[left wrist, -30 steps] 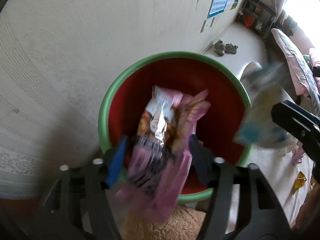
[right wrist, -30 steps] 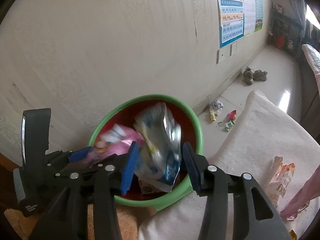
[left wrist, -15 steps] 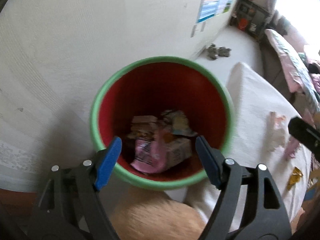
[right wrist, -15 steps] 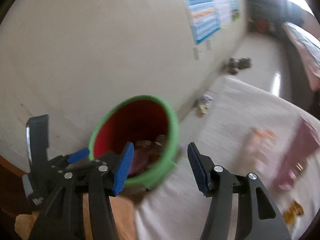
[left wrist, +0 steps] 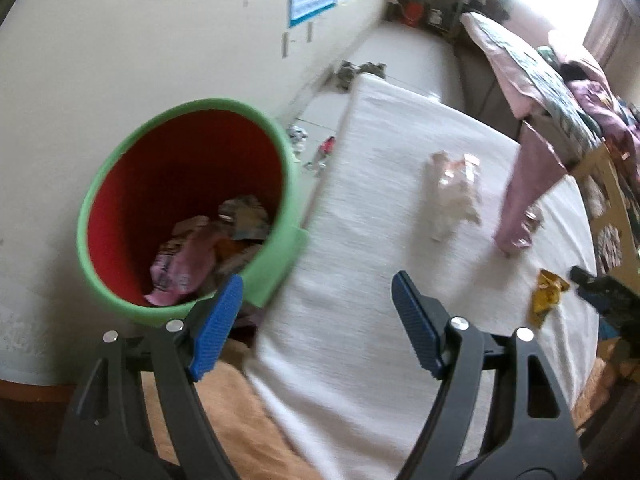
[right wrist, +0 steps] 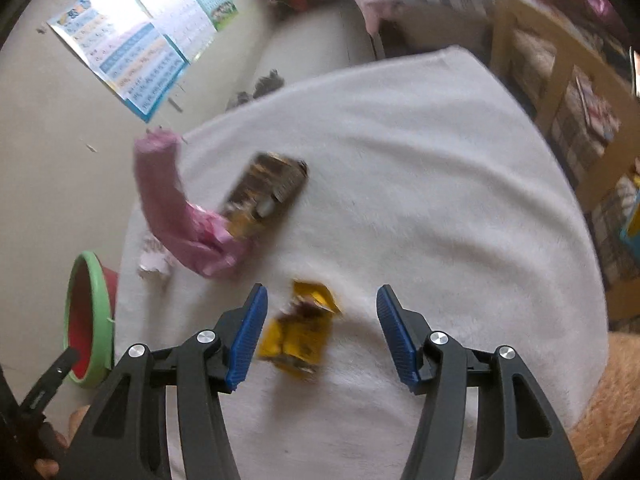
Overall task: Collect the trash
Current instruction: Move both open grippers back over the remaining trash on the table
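Observation:
A green bin with a red inside (left wrist: 224,105) stands by the wall and holds several wrappers (left wrist: 188,264). My left gripper (left wrist: 316,294) hangs open and empty beside the bin's rim, over the white blanket (left wrist: 380,208). On the blanket lie a pale wrapper (left wrist: 456,192), a pink wrapper (left wrist: 524,196) and a yellow wrapper (left wrist: 546,296). My right gripper (right wrist: 320,300) is open above the yellow wrapper (right wrist: 300,332), which shows between its fingers with neither pad touching it. Farther off lie the pink wrapper (right wrist: 176,208), a brown packet (right wrist: 268,192) and the bin (right wrist: 90,316).
Small litter (left wrist: 316,148) and shoes (left wrist: 360,70) lie on the floor along the wall. Posters (right wrist: 136,52) hang on the wall. A wooden shelf (right wrist: 560,80) and a bed with bedding (left wrist: 540,64) stand to the right. A tan plush cover (left wrist: 240,420) lies at the near edge.
Both grippers let their wrappers go into the bin and opened. Both then swung away from the bin over the blanket, the right one rolling to a spot over the yellow wrapper.

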A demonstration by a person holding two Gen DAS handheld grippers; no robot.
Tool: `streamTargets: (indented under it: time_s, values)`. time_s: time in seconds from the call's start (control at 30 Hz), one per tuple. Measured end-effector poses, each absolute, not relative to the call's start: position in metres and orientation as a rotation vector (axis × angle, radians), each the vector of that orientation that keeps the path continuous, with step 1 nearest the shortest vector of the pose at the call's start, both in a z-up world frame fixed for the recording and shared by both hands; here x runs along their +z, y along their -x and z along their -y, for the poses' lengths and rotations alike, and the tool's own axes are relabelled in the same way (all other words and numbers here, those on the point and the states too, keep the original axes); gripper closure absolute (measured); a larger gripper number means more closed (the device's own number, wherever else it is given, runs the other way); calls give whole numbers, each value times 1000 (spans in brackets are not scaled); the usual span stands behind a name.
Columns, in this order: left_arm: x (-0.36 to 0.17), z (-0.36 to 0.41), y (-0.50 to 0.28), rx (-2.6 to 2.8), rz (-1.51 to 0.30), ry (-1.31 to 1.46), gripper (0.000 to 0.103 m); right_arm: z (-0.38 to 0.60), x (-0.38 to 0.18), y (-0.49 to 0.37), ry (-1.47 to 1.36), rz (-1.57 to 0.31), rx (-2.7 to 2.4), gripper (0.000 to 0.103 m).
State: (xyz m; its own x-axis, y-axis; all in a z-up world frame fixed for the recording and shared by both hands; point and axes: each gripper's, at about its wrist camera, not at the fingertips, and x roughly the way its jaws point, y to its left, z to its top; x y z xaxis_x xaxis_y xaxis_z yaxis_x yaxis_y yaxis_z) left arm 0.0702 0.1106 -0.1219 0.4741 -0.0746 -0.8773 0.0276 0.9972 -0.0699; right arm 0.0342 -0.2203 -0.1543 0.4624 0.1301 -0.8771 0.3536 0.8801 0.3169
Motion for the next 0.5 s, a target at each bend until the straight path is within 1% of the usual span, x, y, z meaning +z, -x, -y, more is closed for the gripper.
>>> streamTargets:
  time_s: [0.13, 0.2, 0.23, 0.27, 0.5]
  values:
    - [-121, -86, -64, -92, -1086, 13, 29, 207, -167, -34, -493, -1094, -63, 47]
    - [-120, -77, -62, -102, -1089, -2, 29, 201, -169, -36, -469, -1098, -29, 54]
    - [-119, -72, -61, -110, -1090, -6, 29, 200, -170, -36, -471, -1107, -17, 62]
    - [-118, -67, -61, -117, -1089, -10, 29, 201, -171, -37, -483, -1112, -6, 63]
    - [-108, -15, -80, -218, -1055, -19, 29, 230, -170, -27, -586, -1069, 7, 65]
